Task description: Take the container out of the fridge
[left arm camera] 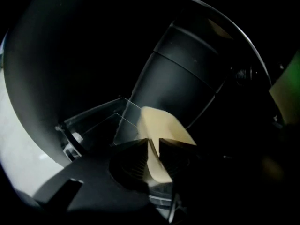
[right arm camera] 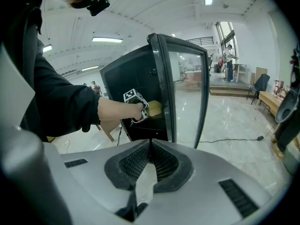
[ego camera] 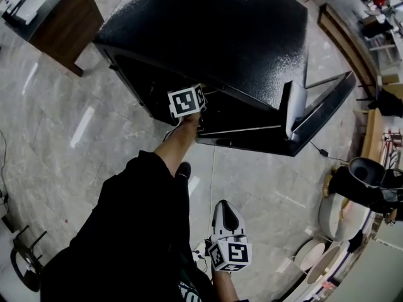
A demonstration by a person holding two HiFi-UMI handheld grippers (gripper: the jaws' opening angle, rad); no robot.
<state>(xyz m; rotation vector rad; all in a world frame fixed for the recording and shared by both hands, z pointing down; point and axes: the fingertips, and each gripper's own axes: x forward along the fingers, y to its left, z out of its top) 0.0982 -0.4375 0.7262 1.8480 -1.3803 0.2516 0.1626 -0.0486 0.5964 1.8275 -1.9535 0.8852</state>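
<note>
The black fridge (ego camera: pixel 220 30) stands with its glass door (ego camera: pixel 321 109) swung open to the right. My left gripper (left arm camera: pixel 153 142) reaches into the dark inside; from the head view only its marker cube (ego camera: pixel 186 100) shows at the fridge's opening. Its jaws are closed on the edge of a cream container (left arm camera: pixel 161 123), which runs up between the pads. In the right gripper view the same cream container (right arm camera: pixel 154 108) sits on a shelf behind the door (right arm camera: pixel 187 93), with the left gripper (right arm camera: pixel 140 109) against it. My right gripper (ego camera: pixel 225 214) hangs low over the floor, shut and empty (right arm camera: pixel 150 144).
A wooden cabinet (ego camera: pixel 56 11) stands left of the fridge. A black cable (ego camera: pixel 318 148) trails over the tiled floor by the door. A black round seat (ego camera: pixel 365 175) and white objects are at the right. A person (right arm camera: pixel 229 60) stands far off.
</note>
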